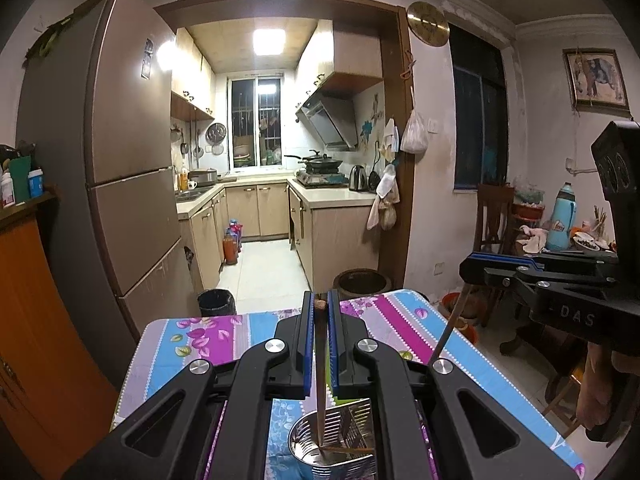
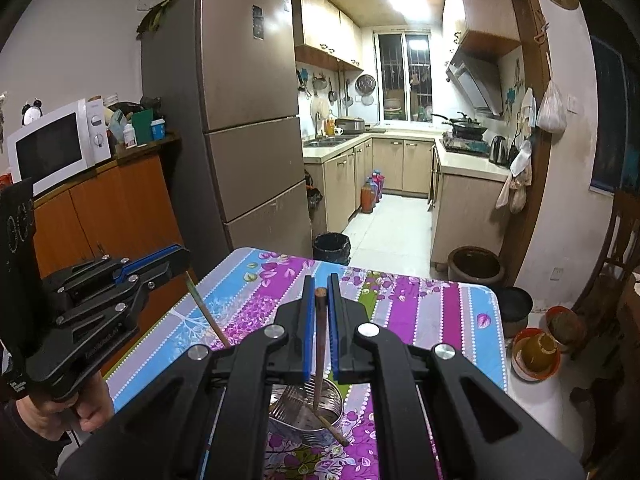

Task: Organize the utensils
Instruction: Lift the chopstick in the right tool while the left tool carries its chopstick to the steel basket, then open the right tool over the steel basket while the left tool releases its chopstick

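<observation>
In the left wrist view my left gripper (image 1: 320,300) is shut on a brown chopstick (image 1: 319,360). It slants down into a slotted metal utensil holder (image 1: 340,468) on the floral tablecloth (image 1: 192,344). My right gripper (image 1: 468,270) comes in from the right, shut on a second chopstick (image 1: 450,324) that angles down toward the holder. In the right wrist view the right gripper (image 2: 320,286) clamps its chopstick (image 2: 320,344), whose lower end is inside the holder (image 2: 304,436). The left gripper (image 2: 182,258) holds its chopstick (image 2: 208,312) at the left. Another brown stick (image 2: 334,430) leans over the holder's rim.
The table's far edge (image 2: 360,268) faces a black waste bin (image 2: 331,248) and a brown clay jar (image 2: 474,266) on the floor. A fridge (image 2: 248,100) and an orange cabinet (image 2: 112,216) stand to the left. A wooden chair (image 1: 494,216) and a cluttered table stand to the right.
</observation>
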The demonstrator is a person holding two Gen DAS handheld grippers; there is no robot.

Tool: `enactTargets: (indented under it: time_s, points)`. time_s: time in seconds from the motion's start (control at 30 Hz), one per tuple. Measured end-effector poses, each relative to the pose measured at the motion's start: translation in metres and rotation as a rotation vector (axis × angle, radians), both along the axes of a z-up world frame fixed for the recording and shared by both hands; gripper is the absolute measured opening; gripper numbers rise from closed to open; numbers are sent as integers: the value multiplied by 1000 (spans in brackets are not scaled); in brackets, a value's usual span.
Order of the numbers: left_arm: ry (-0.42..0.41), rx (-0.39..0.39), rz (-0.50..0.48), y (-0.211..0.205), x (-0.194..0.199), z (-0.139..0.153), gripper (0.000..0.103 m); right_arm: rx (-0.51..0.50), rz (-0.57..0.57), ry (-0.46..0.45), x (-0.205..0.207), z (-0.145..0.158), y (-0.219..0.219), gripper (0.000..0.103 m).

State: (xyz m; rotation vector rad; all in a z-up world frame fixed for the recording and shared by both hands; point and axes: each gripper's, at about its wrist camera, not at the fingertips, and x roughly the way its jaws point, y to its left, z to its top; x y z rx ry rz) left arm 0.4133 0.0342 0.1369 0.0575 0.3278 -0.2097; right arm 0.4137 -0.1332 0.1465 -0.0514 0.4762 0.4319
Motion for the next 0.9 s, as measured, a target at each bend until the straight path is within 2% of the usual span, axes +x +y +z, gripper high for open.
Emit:
enactTargets:
  time_s: [0.53, 0.6, 0.73, 0.9]
  points:
    - [79, 17, 42, -1, 39, -24, 8, -12, -13, 89, 34, -31, -2, 6]
    - [80, 14, 55, 1, 43, -25, 8, -15, -27, 82, 35, -30, -5, 9]
    - [81, 11, 73, 8, 45, -28, 8, -6, -40, 58, 33, -26, -11, 28]
    - [80, -4, 106, 12, 47, -26, 8, 13, -48, 33, 29, -21, -21, 40]
